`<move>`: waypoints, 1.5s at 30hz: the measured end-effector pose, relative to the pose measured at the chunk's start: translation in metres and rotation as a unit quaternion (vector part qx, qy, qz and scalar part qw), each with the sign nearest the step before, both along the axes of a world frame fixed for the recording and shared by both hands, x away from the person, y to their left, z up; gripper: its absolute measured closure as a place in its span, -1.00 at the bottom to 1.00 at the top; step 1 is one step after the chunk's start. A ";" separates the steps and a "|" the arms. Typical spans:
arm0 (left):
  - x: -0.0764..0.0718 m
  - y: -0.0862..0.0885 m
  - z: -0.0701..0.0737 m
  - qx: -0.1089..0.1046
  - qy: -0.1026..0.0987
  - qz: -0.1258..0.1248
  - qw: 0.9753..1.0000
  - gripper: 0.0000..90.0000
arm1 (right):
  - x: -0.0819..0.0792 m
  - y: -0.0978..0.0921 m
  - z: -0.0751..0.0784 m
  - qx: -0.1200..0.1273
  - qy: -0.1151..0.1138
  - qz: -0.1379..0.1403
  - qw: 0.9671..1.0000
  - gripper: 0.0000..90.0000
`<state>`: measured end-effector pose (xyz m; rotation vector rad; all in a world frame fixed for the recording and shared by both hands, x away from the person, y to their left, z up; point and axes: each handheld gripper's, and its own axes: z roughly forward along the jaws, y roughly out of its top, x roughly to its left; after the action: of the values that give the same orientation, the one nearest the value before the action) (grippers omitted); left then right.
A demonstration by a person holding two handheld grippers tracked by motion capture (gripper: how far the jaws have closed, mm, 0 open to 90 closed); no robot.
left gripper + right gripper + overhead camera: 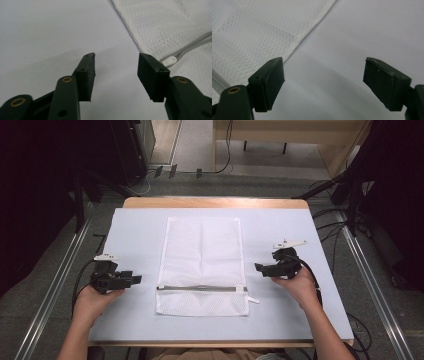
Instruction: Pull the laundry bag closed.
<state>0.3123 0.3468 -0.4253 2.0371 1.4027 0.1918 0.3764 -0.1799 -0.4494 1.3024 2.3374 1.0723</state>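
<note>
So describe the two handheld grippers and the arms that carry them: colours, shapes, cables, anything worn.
Both the left gripper and the right gripper are black, each topped by a pale three-cornered plate and trailing a black cable. Up close the fingers are blocky, matte dark pads with small screw holes, on arms with brass-coloured rivets. The forearms are bare, with no sleeves or gloves in sight.
</note>
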 end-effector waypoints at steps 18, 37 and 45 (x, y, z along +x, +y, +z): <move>0.009 -0.007 -0.001 -0.015 0.019 -0.019 1.000 -0.12 | -0.008 0.004 0.002 -0.003 0.007 0.001 1.000 -0.33; 0.010 -0.010 -0.001 -0.009 0.015 -0.032 0.999 -0.16 | -0.010 0.004 0.001 -0.007 0.018 0.001 1.000 -0.25; 0.009 -0.010 -0.001 -0.011 0.016 -0.030 0.999 -0.15 | -0.009 0.003 0.001 -0.009 0.022 0.000 1.000 -0.23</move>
<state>0.3216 0.3368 -0.4263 2.0695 1.3553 0.1167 0.3673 -0.1765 -0.4486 1.3318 2.3725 1.0294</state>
